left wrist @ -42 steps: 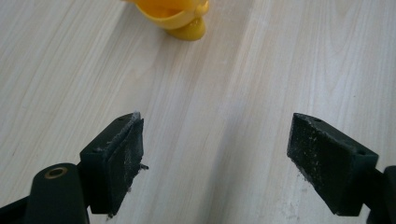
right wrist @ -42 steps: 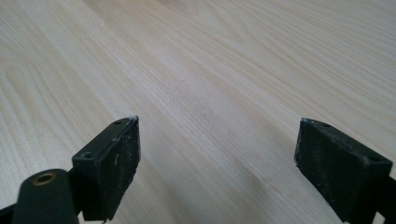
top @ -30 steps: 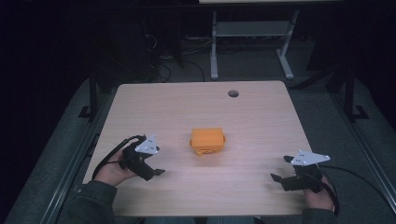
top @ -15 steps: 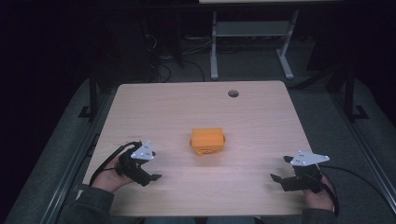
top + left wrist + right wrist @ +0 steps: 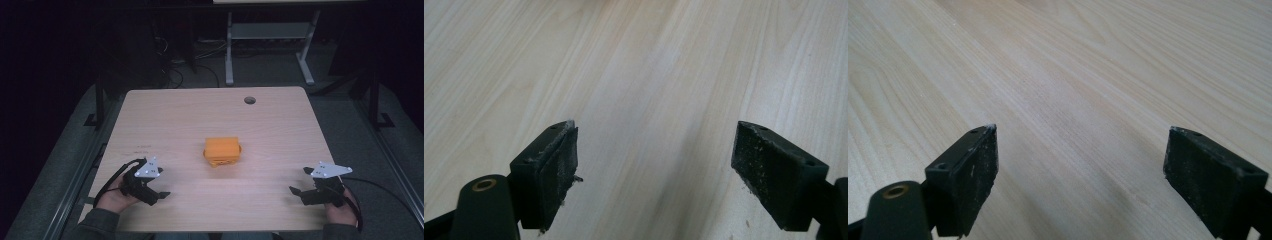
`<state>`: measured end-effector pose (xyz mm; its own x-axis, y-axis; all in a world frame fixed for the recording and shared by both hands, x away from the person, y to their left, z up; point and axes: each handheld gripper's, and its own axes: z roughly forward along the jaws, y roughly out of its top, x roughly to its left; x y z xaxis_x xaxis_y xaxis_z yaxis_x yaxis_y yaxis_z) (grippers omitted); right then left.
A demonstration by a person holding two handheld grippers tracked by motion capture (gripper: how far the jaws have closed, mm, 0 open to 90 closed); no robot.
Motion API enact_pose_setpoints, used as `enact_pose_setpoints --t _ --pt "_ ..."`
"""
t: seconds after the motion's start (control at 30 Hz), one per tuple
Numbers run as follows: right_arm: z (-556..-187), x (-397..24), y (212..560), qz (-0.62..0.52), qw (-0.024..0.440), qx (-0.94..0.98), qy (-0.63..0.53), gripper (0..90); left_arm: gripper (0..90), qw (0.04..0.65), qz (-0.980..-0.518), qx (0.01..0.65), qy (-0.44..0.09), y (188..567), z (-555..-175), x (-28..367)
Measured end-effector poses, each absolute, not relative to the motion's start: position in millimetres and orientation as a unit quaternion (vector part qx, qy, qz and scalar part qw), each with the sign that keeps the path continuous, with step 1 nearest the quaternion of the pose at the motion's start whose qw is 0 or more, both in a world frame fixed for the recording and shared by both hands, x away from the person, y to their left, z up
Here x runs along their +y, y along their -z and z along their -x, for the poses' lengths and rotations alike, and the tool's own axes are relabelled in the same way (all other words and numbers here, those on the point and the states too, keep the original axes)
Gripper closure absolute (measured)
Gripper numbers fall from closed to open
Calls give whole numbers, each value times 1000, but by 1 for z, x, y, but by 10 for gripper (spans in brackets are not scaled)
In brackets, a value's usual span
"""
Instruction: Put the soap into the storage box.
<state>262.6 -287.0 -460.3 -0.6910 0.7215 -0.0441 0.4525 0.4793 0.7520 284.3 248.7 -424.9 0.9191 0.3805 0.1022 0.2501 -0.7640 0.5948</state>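
Note:
An orange box (image 5: pixel 222 151) sits near the middle of the light wooden table (image 5: pixel 210 115). My left gripper (image 5: pixel 162 183) rests near the table's front left, held by a hand, its jaws pointing right and standing open. In the left gripper view, my left gripper (image 5: pixel 656 157) has bare tabletop between its wide-apart pads. My right gripper (image 5: pixel 299 181) lies at the front right, also open, with its jaws pointing left. The right gripper view shows my right gripper (image 5: pixel 1080 162) with wood grain and nothing else between the pads. Both grippers are well apart from the box.
A round cable hole (image 5: pixel 250 100) is near the table's far edge. Beyond the table stands a white desk frame (image 5: pixel 265 35), with cables (image 5: pixel 175 70) on the dark floor. The person's sleeves come in at the bottom edge.
My left gripper has slid a little toward the front edge of the table. The right gripper and the orange box have stayed put.

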Motion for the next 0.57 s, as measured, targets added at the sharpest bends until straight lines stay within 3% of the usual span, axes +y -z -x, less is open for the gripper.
enact_pose_setpoints --t 0.57 --pt "-266 -285 459 -328 178 849 -375 137 184 289 -929 187 -136 435 -277 248"
